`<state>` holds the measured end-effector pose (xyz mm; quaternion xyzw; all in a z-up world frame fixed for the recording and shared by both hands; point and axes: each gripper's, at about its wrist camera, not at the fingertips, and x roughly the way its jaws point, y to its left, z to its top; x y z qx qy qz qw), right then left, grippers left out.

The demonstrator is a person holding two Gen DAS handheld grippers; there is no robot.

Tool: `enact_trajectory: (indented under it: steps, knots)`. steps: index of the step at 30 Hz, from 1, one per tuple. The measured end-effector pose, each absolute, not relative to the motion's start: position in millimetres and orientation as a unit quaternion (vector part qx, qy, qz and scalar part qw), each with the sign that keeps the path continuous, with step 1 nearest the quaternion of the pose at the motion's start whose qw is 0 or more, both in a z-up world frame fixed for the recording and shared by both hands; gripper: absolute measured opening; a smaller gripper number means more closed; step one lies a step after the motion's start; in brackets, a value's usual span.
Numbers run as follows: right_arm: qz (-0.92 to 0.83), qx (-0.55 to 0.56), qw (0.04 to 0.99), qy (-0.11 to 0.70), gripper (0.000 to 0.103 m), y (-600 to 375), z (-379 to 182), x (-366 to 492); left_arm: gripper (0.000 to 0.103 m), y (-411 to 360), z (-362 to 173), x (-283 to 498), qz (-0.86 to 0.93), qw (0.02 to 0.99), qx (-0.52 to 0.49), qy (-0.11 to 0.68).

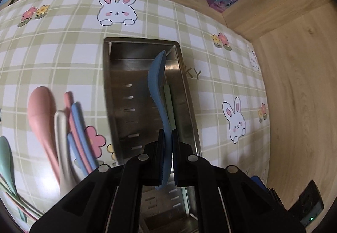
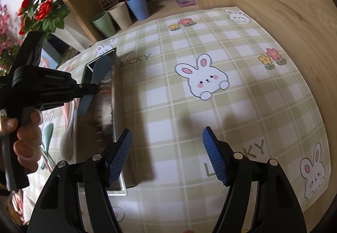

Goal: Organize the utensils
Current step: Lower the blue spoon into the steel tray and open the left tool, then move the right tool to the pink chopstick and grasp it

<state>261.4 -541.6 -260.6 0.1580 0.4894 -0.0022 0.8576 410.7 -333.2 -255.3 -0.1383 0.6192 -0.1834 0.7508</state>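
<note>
A checked bunny-print tabletop (image 1: 63,54) is carrying a steel tray (image 1: 190,94), above which the left gripper (image 1: 168,138) is clamping a blue spoon (image 1: 157,77), while the right gripper (image 2: 167,144) is hanging beside it, jaws apart and holding nothing.

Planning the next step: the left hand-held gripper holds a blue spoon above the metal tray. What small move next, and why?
Probably lower the blue spoon and open the left hand-held gripper: it hangs over the tray, beside a green utensil already inside.
</note>
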Motion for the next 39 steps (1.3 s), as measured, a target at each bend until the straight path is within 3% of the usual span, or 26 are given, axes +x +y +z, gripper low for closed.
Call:
enact_trajectory:
  steps: [8, 13, 15, 17, 18, 21, 25, 39]
  knots:
    - [-0.015, 0.172, 0.855, 0.49, 0.071, -548, -261, 251, 0.01, -341, -259, 413, -0.19, 0.754, -0.118, 0.617]
    - [-0.019, 0.176, 0.857, 0.484, 0.071, -544, -253, 243, 0.037, -328, -233, 406, -0.23, 0.764, -0.125, 0.59]
    - [-0.019, 0.18, 0.859, 0.479, 0.072, -541, -249, 241, 0.042, -319, -218, 401, -0.246, 0.774, -0.121, 0.57]
    - [-0.018, 0.185, 0.862, 0.472, 0.085, -537, -244, 239, 0.052, -306, -201, 394, -0.26, 0.79, -0.117, 0.543]
    - [-0.016, 0.188, 0.864, 0.466, 0.086, -534, -241, 237, 0.061, -296, -191, 389, -0.265, 0.802, -0.112, 0.524]
    - [-0.007, 0.19, 0.868, 0.458, 0.086, -523, -234, 234, 0.081, -267, -171, 375, -0.275, 0.825, -0.099, 0.483]
    - [0.005, 0.192, 0.87, 0.453, 0.086, -503, -228, 232, 0.095, -227, -154, 351, -0.255, 0.855, -0.056, 0.449]
    - [0.062, 0.104, 0.895, 0.43, 0.086, -403, -214, 222, 0.097, -107, -171, 271, -0.177, 0.895, -0.006, 0.409]
